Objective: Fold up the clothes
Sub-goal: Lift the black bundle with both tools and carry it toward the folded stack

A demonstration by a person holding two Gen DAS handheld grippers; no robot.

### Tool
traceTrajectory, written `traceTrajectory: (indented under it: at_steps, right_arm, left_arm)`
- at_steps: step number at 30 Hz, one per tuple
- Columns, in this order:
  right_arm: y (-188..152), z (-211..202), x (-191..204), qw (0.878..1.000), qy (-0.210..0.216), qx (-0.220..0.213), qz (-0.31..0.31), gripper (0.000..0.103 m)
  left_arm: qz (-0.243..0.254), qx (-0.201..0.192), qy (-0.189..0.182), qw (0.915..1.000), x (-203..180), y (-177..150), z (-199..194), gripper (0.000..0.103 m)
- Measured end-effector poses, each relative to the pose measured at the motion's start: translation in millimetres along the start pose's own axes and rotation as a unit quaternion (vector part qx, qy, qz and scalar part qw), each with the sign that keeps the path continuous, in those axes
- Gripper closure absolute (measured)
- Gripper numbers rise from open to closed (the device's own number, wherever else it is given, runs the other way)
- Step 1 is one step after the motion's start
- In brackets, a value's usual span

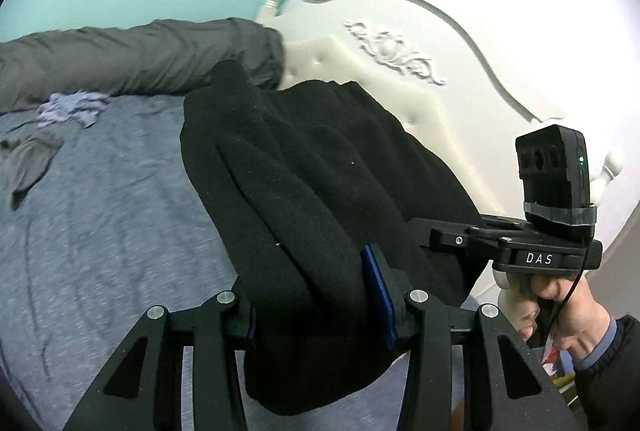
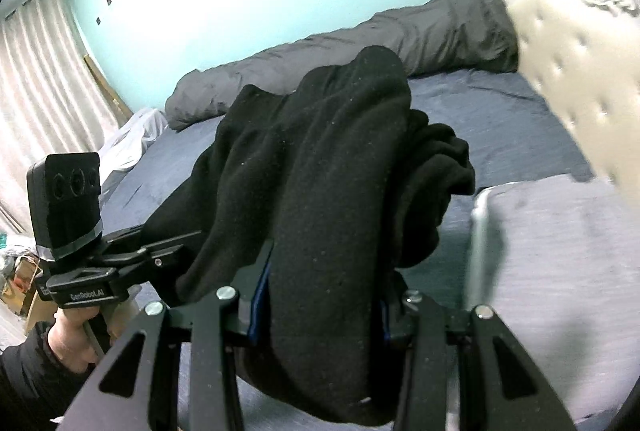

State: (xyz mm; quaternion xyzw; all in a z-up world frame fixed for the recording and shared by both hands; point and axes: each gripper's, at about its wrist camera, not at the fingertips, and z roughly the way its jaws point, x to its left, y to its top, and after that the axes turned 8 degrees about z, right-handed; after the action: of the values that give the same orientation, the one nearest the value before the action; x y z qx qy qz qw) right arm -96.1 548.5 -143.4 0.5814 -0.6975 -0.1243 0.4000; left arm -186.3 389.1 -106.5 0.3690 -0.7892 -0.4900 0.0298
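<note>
Clamping a bunched black fleece garment (image 1: 304, 167) aloft over the bed (image 1: 100, 211), both grippers, left (image 1: 320, 295) and right (image 2: 320, 295), are risking thick folds slipping free

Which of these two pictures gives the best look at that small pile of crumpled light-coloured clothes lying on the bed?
The left wrist view. The crumpled clothes lie in plain sight on the blue bedsheet, beside the grey duvet. The right wrist view shows nothing of them; the black garment fills its middle.
</note>
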Motion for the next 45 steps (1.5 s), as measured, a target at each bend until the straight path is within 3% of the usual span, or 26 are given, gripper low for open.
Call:
traceTrajectory:
  at_steps: [8, 22, 34, 45]
  right_arm:
    - [0.2, -40.6, -47.8, 1.0, -0.018, -0.016, 0.011, 0.062]
    - [-0.8, -77.1, -103.5, 0.999, -0.038, -0.024, 0.012, 0.062]
    - [-12.1, -91.8, -158.8, 0.998, -0.063, -0.026, 0.011, 0.062]
    - [-31.0, -76.3, -208.5, 0.997, -0.076, -0.009, 0.015, 0.061]
  left_arm:
    - [0.021, 0.001, -0.018, 0.9996, -57.8, 29.9, 41.8, 0.056]
    - [0.032, 0.012, -0.029, 0.999, -105.8, 43.9, 93.6, 0.056]
    - [0.037, 0.026, -0.045, 0.998, -141.1, 42.6, 139.2, 0.056]
    - [0.016, 0.044, -0.053, 0.9975, -145.5, 16.2, 184.2, 0.056]
